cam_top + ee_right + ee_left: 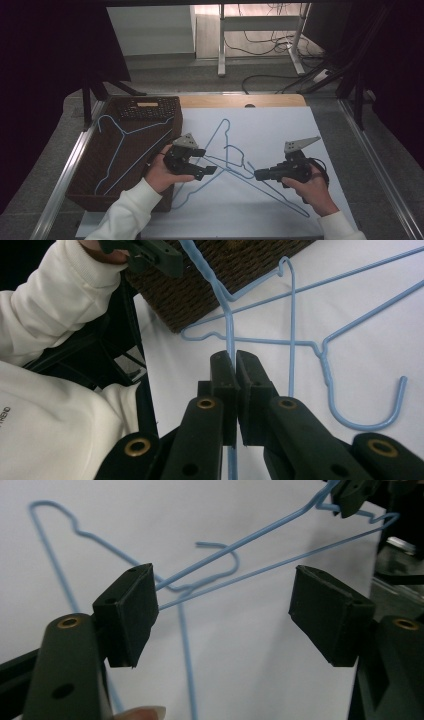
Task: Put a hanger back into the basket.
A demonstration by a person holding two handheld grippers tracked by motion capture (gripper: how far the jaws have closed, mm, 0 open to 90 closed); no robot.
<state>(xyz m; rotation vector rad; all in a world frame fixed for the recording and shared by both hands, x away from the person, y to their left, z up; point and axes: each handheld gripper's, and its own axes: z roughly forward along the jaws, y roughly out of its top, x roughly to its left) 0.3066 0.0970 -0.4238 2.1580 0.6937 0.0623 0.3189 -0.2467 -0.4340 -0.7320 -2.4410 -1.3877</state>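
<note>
While the right claw [258,174] pinches one blue wire hanger [229,330] to lift and steady it, the left claw [220,610] stands spread around its wires, apparently untangling it from a second hanger [223,145] on the white counter [280,130]. The wicker basket [95,190] crowds the left; open room lies right.

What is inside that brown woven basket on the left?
A blue wire hanger lies across the woven basket, and a dark keyboard-like thing rests at its far end. The person's left hand and tool cover the near right corner.
</note>
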